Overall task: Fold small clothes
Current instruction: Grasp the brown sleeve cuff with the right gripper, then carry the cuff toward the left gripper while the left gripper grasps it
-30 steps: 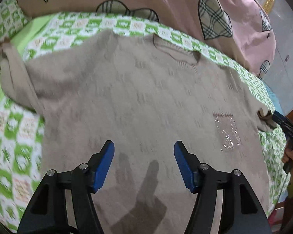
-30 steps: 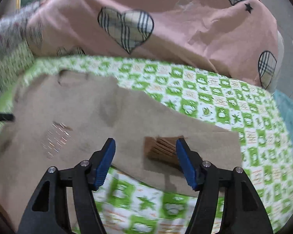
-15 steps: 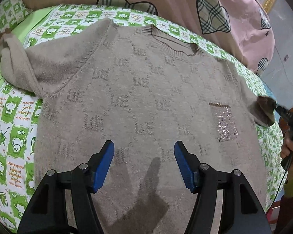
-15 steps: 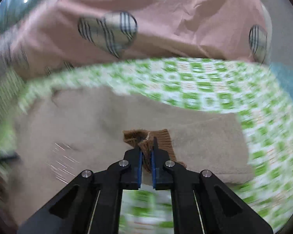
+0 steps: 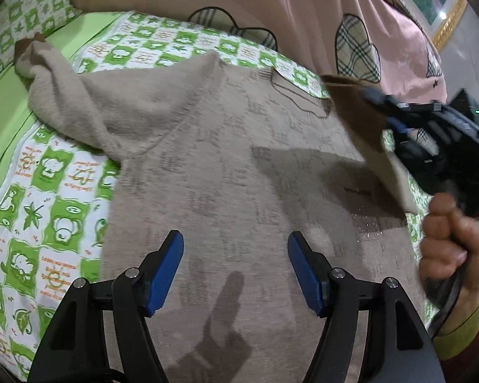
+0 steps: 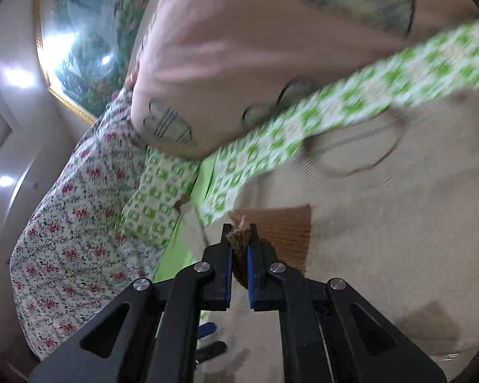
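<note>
The brown ribbed cuff (image 6: 273, 228) of the beige knitted sweater (image 5: 226, 166), loose between open jaws a second ago, is now clamped by the right gripper (image 6: 239, 239) and carried from the right edge over the chest; the sleeve fold is judged begun. The left gripper (image 5: 236, 268), jaws opening and empty, is held over the hem. The sweater is spread on a green-and-white checked bedsheet (image 5: 48, 210), below a pink heart-patterned quilt (image 5: 303, 3); a gilt-framed picture (image 6: 79, 48) is seen upper left.
</note>
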